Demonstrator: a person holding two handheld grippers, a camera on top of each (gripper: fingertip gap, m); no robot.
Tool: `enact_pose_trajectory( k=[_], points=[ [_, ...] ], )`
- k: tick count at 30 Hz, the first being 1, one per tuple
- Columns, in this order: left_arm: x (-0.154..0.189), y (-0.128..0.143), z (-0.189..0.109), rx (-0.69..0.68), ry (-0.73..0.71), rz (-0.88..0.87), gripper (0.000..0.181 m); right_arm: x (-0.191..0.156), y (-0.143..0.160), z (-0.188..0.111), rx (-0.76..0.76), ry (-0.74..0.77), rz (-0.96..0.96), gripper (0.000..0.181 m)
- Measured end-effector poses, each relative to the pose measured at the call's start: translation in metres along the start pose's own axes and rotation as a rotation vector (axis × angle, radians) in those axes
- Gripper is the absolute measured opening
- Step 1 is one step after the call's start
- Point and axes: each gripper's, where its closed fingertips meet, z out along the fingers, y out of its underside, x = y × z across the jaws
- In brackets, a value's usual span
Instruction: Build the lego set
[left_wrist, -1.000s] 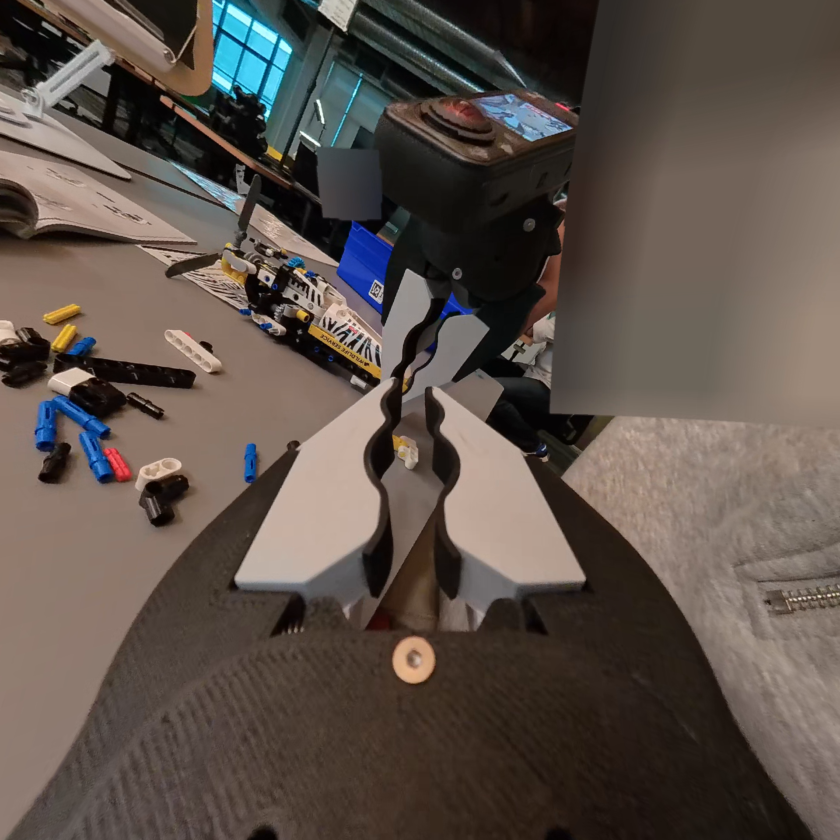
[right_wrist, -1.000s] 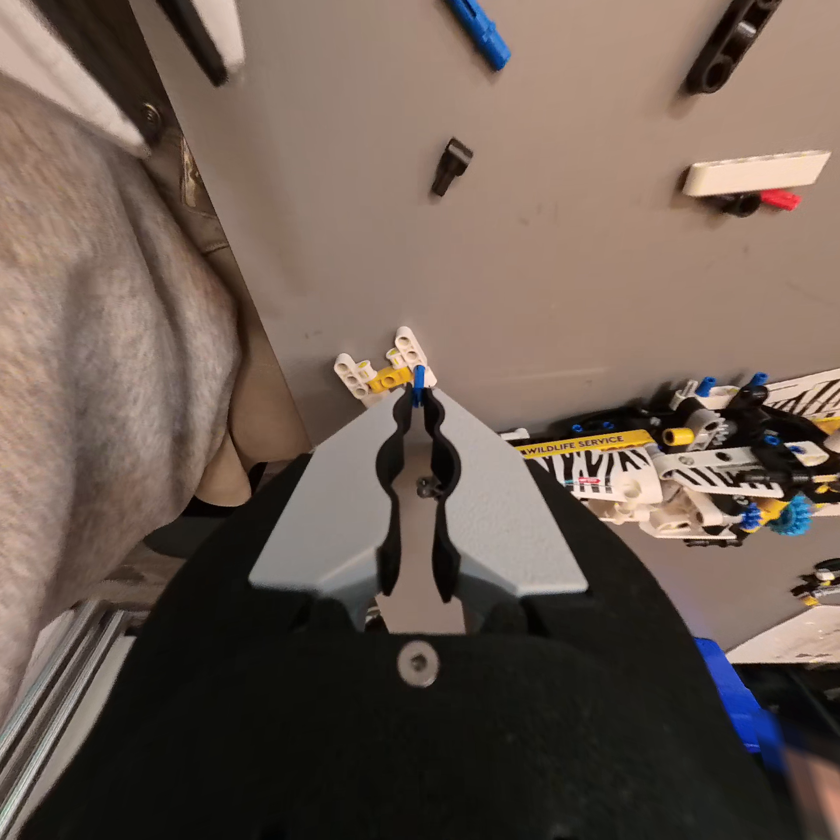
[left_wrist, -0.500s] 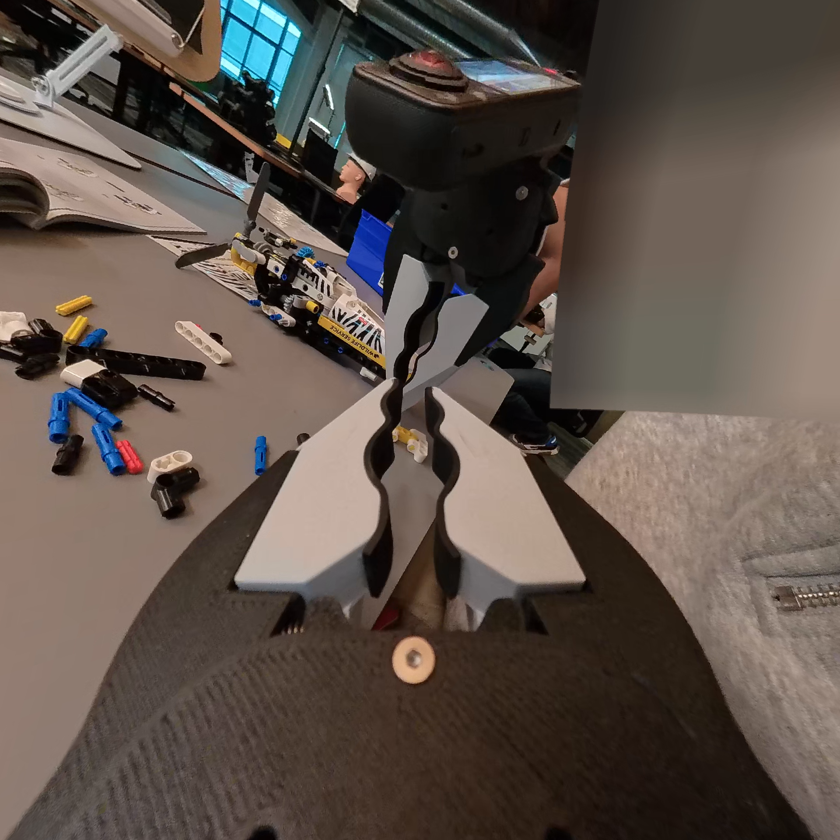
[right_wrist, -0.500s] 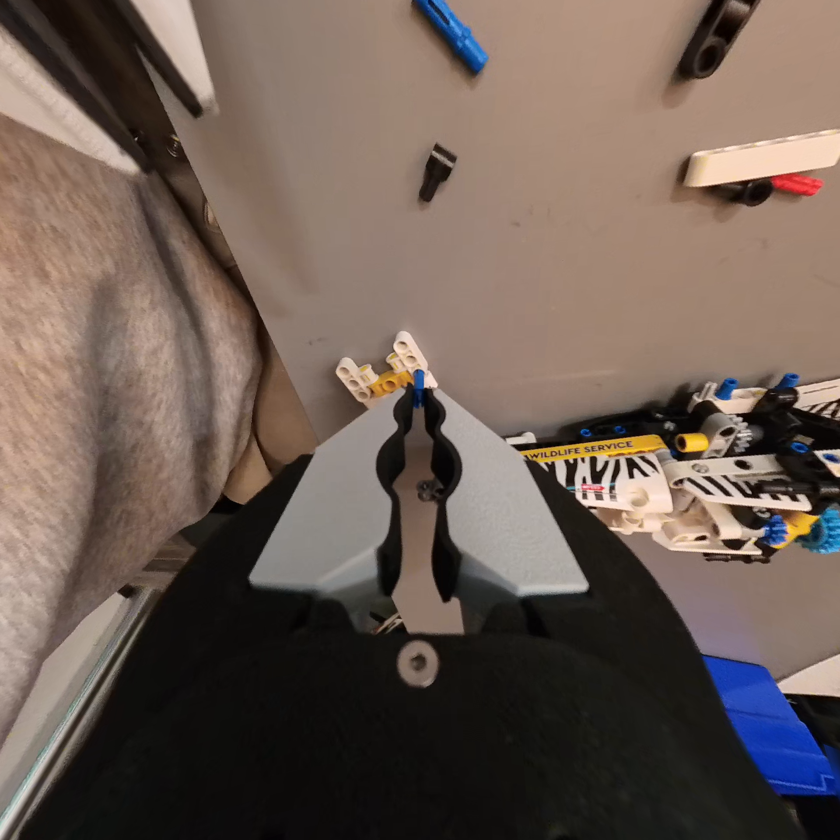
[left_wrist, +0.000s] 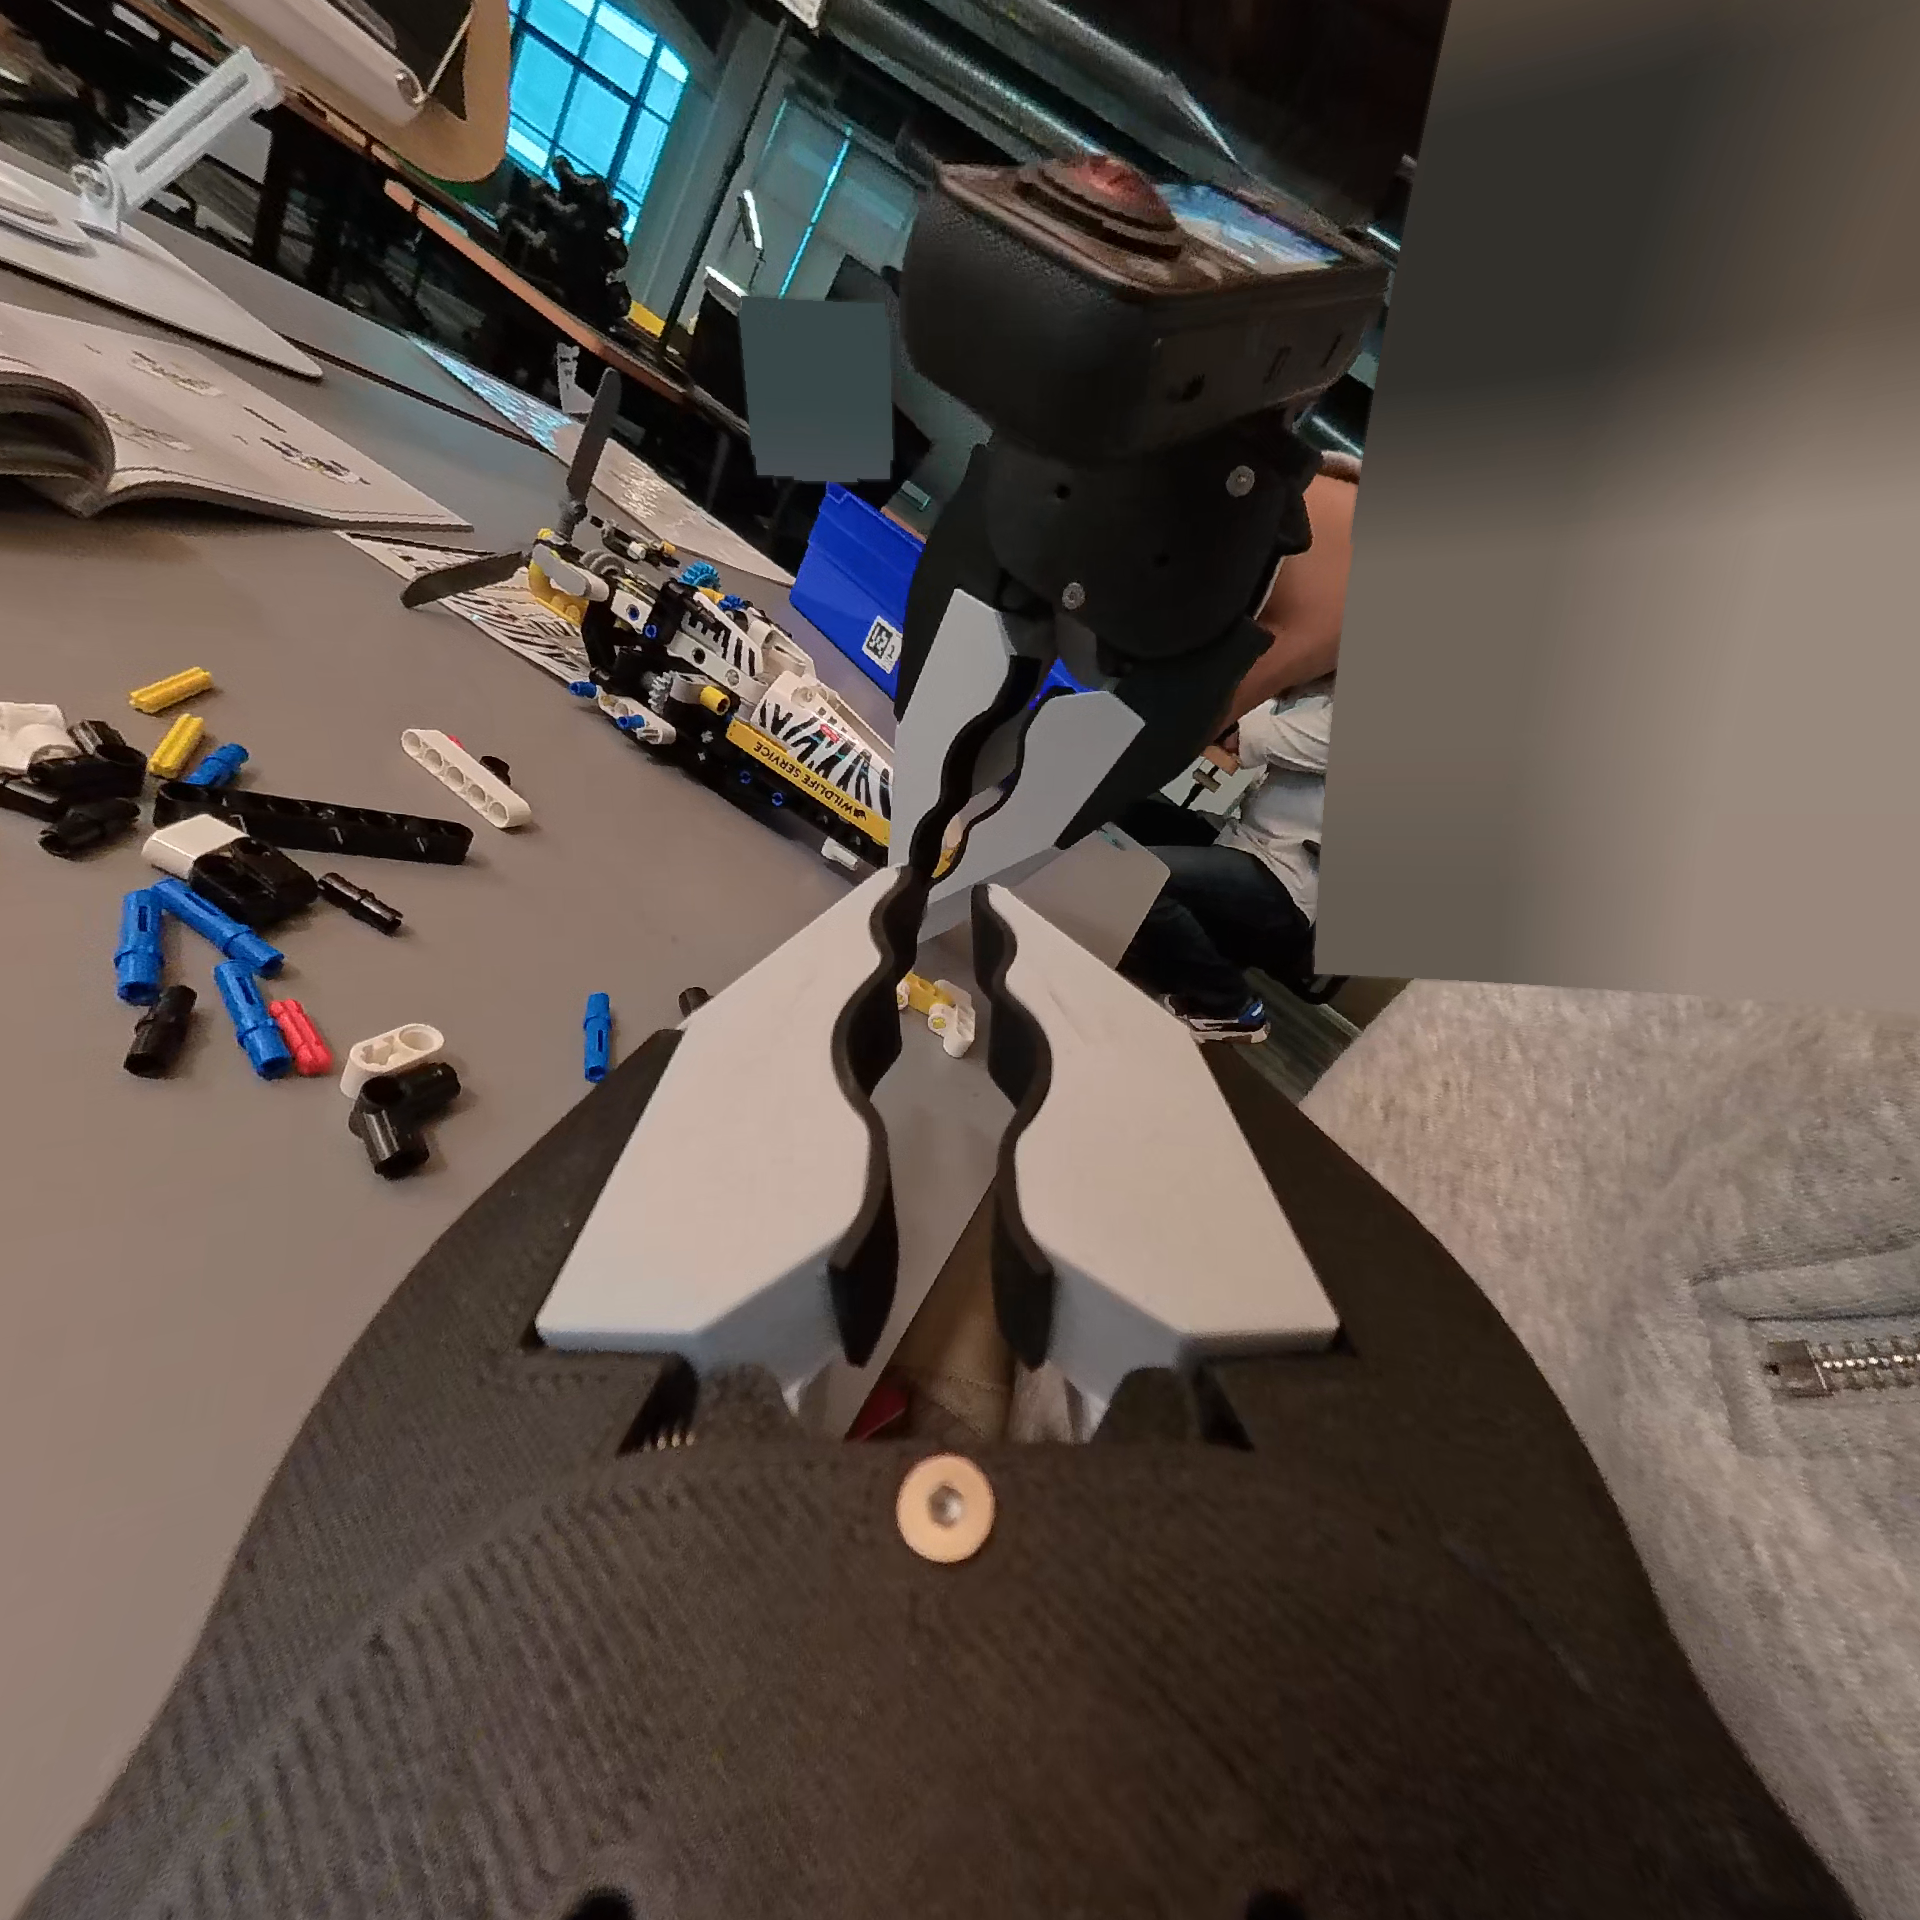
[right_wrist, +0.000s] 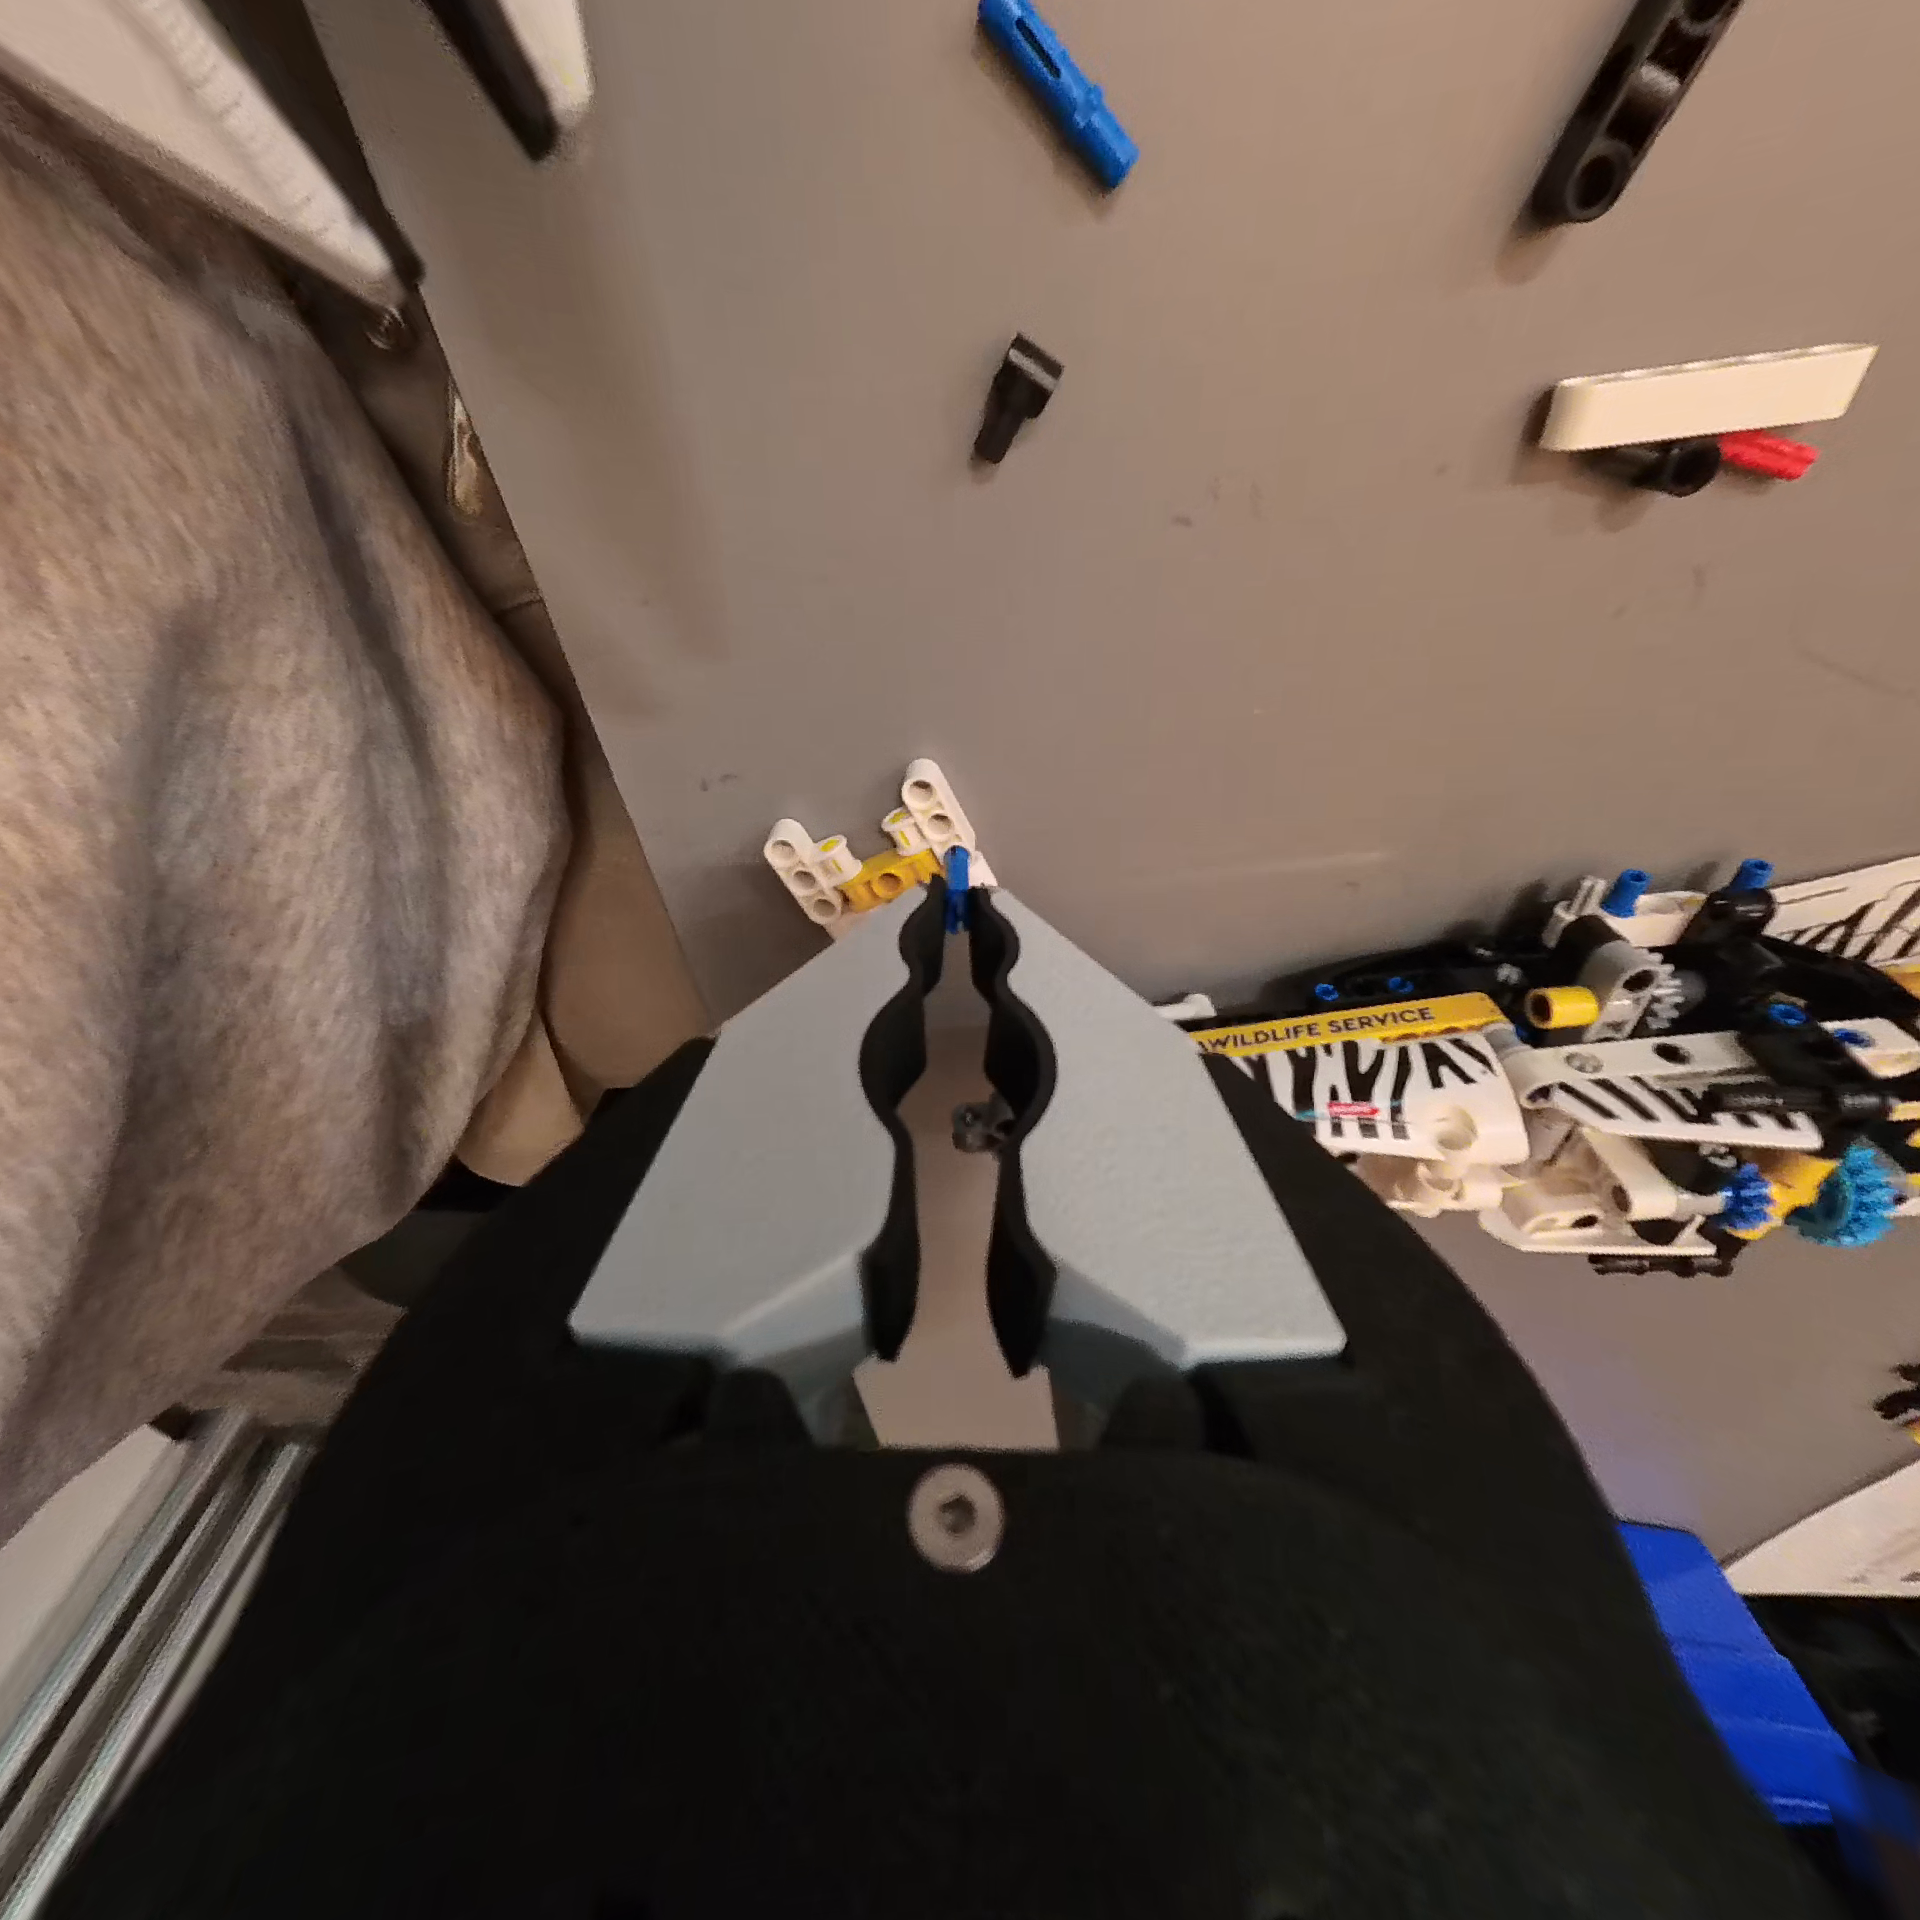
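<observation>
Gripping: right gripper has its fingers pinched nearly together on a small blue pin, held at the very tips.
Right gripper, far view: in the left wrist view the same tool comes down from 12 o'clock, its tips meeting those of the left gripper.
Sub-assembly: small white-and-yellow piece lies on the grey table near the table's edge, at 12 o'clock of the right tips; the blue pin's end is at its right side, contact cannot be told.
Same piece, left view: white-and-yellow piece shows through the gap between the left fingers.
Left gripper: fingers parted by a narrow gap, nothing held between them.
Model: partly built zebra-striped model sits at 3 o'clock of the right gripper; in the left view it lies at 11 o'clock with a grey propeller at its far end.
Loose parts, right view: blue pin at 12 o'clock, black connector below it, white beam at 2 o'clock with a red pin touching under it.
Loose parts, left view: black beam, blue, yellow, red and black pins scattered at 9 to 10 o'clock.
Booklet: open, at 10 o'clock, far side of the table.
Person: grey sweater at 9 o'clock in the right view.
</observation>
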Motion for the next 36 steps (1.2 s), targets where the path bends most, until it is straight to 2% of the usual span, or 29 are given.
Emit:
enact_pose_trajectory(
  k=[8, 11, 16, 21, 24, 27, 31, 34, 36],
  points=[
    [-0.001, 0.000, 0.000, -0.003, -0.001, -0.004, 0.007, -0.003, 0.001, 0.008, 0.032, 0.029, -0.090, 0.003],
    [-0.002, 0.001, 0.000, -0.003, -0.005, -0.003, 0.006, 0.008, -0.005, 0.005, 0.025, 0.146, -0.192, 0.003],
    [-0.003, 0.003, 0.002, -0.015, -0.015, 0.006, 0.006, 0.005, -0.012, 0.006, 0.062, 0.071, -0.131, 0.003],
    [-0.003, 0.002, 0.001, -0.007, -0.011, -0.003, 0.006, 0.004, -0.013, 0.006, 0.137, 0.057, -0.082, 0.004],
    [-0.002, 0.003, 0.002, -0.011, -0.007, -0.005, 0.006, 0.004, -0.013, 0.006, 0.163, 0.070, -0.065, 0.021],
    [0.000, 0.005, 0.003, -0.021, -0.007, 0.006, 0.007, 0.008, -0.013, -0.002, 0.212, 0.121, -0.060, 0.030],
    [0.002, 0.009, 0.006, -0.038, -0.008, 0.030, 0.007, 0.014, -0.013, -0.023, 0.364, 0.166, 0.002, 0.029],
    [0.005, 0.009, 0.008, -0.027, -0.001, 0.044, 0.007, 0.020, -0.018, -0.062, 0.671, 0.280, -0.010, 0.004],
    [0.009, 0.005, 0.009, 0.004, 0.048, -0.012, 0.009, 0.023, -0.011, -0.084, 0.858, 0.360, 0.013, 0.003]
  ],
)
